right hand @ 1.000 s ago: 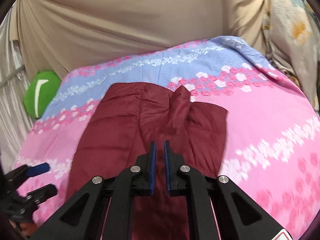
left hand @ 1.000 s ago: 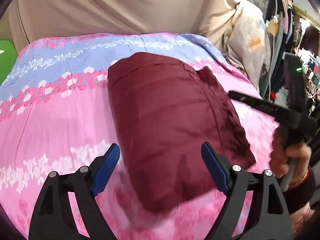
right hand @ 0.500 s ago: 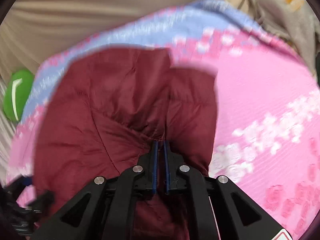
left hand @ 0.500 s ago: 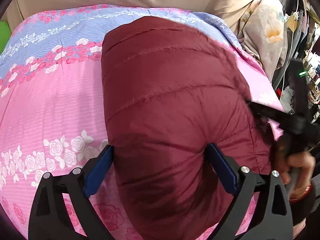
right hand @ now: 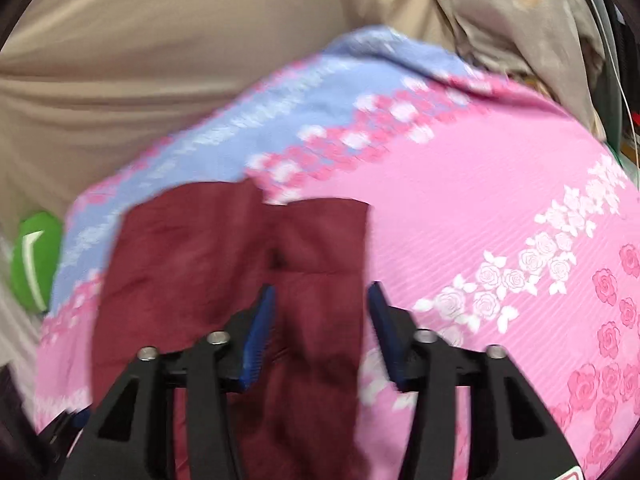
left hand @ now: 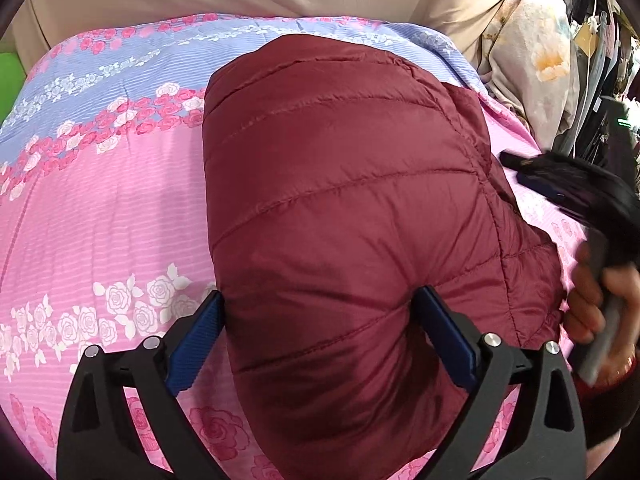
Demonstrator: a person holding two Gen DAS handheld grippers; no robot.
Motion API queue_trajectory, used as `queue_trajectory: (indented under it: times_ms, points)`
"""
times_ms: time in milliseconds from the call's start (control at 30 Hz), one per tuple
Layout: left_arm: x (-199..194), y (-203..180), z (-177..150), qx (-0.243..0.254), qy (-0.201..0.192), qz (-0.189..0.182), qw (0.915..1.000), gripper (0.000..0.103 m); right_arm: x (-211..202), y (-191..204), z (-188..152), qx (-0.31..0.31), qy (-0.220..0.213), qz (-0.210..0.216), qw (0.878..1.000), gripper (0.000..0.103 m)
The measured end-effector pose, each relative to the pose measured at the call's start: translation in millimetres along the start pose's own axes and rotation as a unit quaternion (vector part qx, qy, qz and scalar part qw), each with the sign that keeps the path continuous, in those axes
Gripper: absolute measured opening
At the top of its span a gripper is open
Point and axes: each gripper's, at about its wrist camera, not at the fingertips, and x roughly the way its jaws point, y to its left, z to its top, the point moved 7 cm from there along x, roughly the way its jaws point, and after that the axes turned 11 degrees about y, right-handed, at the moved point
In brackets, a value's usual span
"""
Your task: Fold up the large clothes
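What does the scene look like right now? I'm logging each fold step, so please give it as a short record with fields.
garment: dark red quilted jacket, lying folded on the bed
surface: pink and blue floral bedspread
left gripper: jaws wide, jacket bulging between them, pads not pressing
right gripper: jaws opening, jacket's near edge between them
hand: holds the right gripper's handle, beside the jacket
background: beige cloth behind the bed

Both tools look alike: the left gripper (left hand: pixel 320 332) and the right gripper (right hand: pixel 322 332) have matte black angular arms with triangular cut-outs, silver screw heads at the joints, and blue ribbed pads (left hand: pixel 444 336) on the fingers. A hand (left hand: pixel 600 296) shows a dark sleeve and reddish wristband.
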Motion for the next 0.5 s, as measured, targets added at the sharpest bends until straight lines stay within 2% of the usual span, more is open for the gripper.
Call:
queue_trajectory:
  times_ms: [33, 67, 100, 133, 167, 233, 333, 400, 467, 500]
  points:
    - [0.1, 0.1, 0.1, -0.001, 0.000, 0.001, 1.0000, 0.094, 17.9, -1.7, 0.7, 0.006, 0.030, 0.003, 1.000, 0.026]
    - [0.2, 0.1, 0.3, -0.001, 0.000, 0.002, 1.0000, 0.094, 29.1, 0.1, 0.5, 0.008, 0.050, 0.027, 0.998, 0.015]
    - [0.6, 0.6, 0.2, -0.002, 0.000, 0.003, 1.0000, 0.094, 33.7, 5.1, -3.3, 0.007, 0.063, 0.053, 0.997, 0.010]
    - [0.9, 1.2, 0.2, -0.003, 0.001, 0.005, 1.0000, 0.094, 33.9, 15.5, -5.3, -0.006, 0.063, 0.071, 0.995, 0.009]
    - [1.3, 2.0, 0.2, -0.004, 0.001, 0.005, 1.0000, 0.094, 30.8, 23.9, -6.0, -0.027, 0.054, 0.068, 0.996, 0.008]
    - [3.0, 4.1, 0.4, -0.009, 0.003, 0.004, 1.0000, 0.095, 31.3, 32.8, -7.1, -0.055, 0.048, 0.054, 0.996, 0.008]
    - [5.5, 1.5, 1.5, -0.008, 0.000, 0.004, 1.0000, 0.097, 56.1, 28.8, -12.0, -0.068, 0.076, 0.035, 0.994, 0.008]
    - [6.3, 0.1, 2.1, -0.006, 0.002, 0.007, 1.0000, 0.097, 54.1, 23.4, -11.5, -0.062, 0.076, 0.037, 0.994, 0.008]
    - [1.9, 1.5, 1.5, -0.008, 0.004, -0.001, 1.0000, 0.095, 39.6, 18.3, -12.9, -0.050, 0.069, 0.031, 0.996, 0.014]
    - [-3.8, 5.1, 0.0, -0.015, 0.004, -0.011, 0.9998, 0.095, 30.6, 16.5, -16.9, -0.044, 0.065, 0.036, 0.996, 0.023]
